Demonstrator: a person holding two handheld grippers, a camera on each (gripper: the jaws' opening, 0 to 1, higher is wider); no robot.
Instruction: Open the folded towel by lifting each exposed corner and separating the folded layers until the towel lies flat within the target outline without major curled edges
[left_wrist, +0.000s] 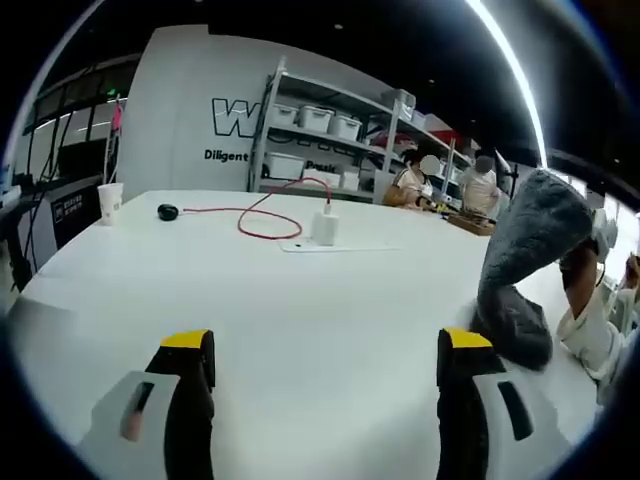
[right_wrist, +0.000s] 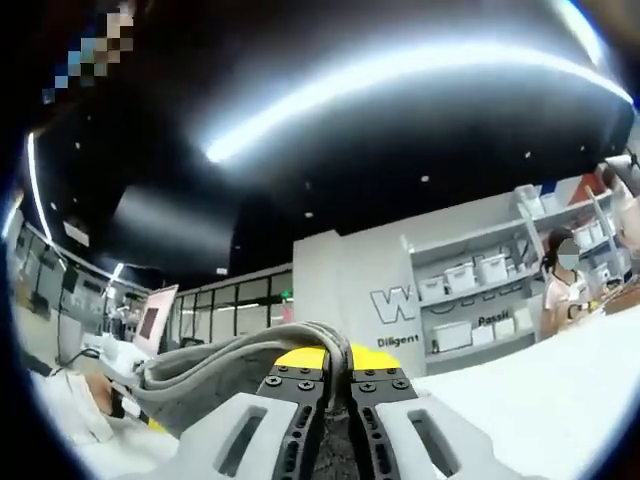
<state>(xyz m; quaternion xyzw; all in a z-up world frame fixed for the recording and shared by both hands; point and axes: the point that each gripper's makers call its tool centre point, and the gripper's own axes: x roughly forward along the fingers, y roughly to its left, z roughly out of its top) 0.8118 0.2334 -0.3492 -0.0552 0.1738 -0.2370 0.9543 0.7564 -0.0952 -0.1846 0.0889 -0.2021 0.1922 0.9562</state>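
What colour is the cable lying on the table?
Red cable, looping across the white table; clearest in the left gripper view.

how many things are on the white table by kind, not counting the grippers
grey towel: 1
paper cup: 1
white charger block: 1
red cable: 1
black round object: 1
total: 5

On the pale grey back wall (left_wrist: 190, 110), behind the metal storage shelves (left_wrist: 330, 130), big outlined letters begin with "W" and smaller black lettering below reads "Diligent". The rest stays hidden behind the shelf bins.
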